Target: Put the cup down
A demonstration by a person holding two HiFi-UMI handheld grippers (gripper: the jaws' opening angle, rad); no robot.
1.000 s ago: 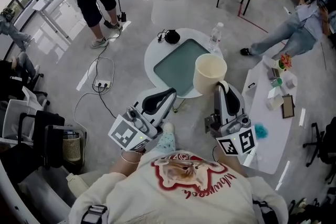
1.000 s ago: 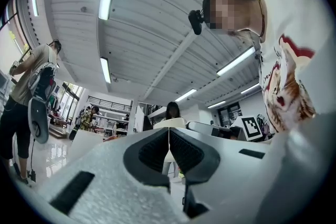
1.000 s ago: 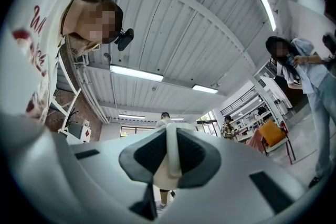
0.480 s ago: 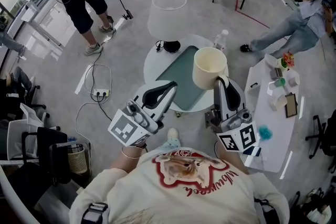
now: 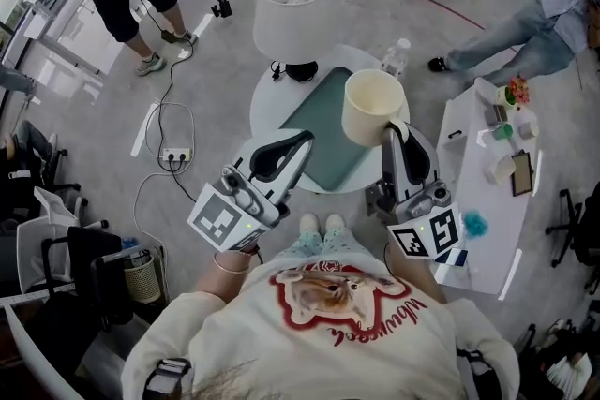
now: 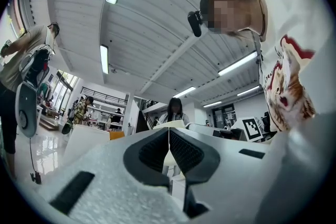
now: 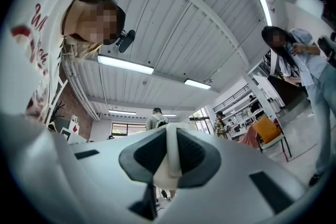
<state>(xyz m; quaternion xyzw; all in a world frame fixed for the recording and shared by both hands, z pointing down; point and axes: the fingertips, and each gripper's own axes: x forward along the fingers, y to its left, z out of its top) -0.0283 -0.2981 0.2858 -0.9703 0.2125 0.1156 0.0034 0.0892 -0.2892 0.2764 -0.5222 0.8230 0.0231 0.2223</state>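
Clamped in the right gripper [image 7: 169, 150]: a cream sliver of cup [image 7: 168, 168] wall (no more of it visible there). Seen whole only from the head view, cup [image 5: 373, 108] mouth up at 12 o'clock of the tips, over the table [image 5: 267, 106]; base hidden, contact with it unclear. At 9 o'clock, left gripper [image 6: 168, 147], jaws pressed together on nothing.

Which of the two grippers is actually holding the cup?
The right gripper: its jaws are clamped on the cream cup, held upright. The left gripper is shut too, but with nothing between its jaws.
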